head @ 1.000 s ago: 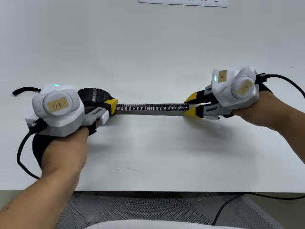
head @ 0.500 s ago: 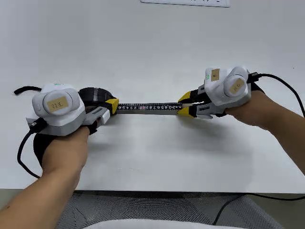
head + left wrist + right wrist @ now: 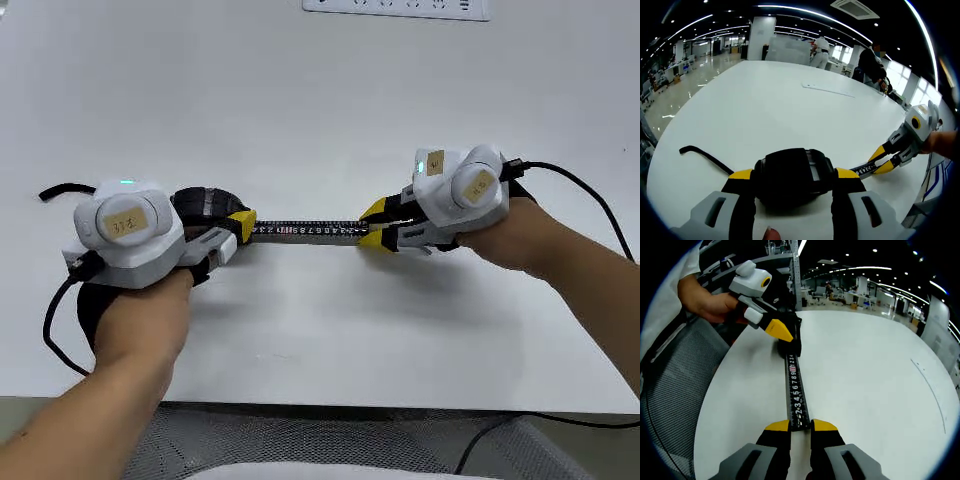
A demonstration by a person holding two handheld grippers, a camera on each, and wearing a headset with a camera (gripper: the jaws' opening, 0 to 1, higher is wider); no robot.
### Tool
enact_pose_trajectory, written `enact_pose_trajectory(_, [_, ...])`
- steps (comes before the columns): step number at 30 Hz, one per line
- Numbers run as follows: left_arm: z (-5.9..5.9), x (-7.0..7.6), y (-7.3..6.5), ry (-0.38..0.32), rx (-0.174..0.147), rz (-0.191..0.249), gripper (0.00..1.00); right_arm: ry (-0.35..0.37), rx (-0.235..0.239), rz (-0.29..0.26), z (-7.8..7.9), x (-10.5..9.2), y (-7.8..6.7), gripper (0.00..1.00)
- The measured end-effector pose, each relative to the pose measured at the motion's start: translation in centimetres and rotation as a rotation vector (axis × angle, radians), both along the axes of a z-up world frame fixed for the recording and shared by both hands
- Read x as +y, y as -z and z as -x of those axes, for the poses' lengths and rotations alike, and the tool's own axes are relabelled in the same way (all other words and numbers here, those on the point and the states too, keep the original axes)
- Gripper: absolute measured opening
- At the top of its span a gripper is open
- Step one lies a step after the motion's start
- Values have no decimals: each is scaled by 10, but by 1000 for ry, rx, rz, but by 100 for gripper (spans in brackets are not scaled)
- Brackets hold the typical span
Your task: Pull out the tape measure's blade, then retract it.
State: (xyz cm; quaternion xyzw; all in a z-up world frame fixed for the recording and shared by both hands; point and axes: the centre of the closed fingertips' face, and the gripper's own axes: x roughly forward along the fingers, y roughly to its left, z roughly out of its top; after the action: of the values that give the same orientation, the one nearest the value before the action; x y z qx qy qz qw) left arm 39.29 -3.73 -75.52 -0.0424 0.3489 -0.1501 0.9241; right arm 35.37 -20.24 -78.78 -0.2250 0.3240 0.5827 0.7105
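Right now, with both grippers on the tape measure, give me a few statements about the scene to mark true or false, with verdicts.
1. The left gripper is clamped on the tape measure's black case. True.
2. The right gripper pinches the free end of the blade between its jaws. True.
3. The blade is fully wound back into the case. False: a straight length of it spans the gap between the case and the right gripper.
4. The blade's printed numbers face down toward the table. False: the numbers face up and can be read in the right gripper view.
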Motion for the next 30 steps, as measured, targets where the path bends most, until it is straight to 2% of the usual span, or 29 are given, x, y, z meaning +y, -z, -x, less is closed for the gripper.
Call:
enact_pose_trajectory(13, [0,0,1,-3,1,23,57,6,7,-29,-4,19,-1,10])
enact_pose_trajectory(30, [-1,0,2,-3,10,36,57,-18,15,-74,-7,64,-1,11])
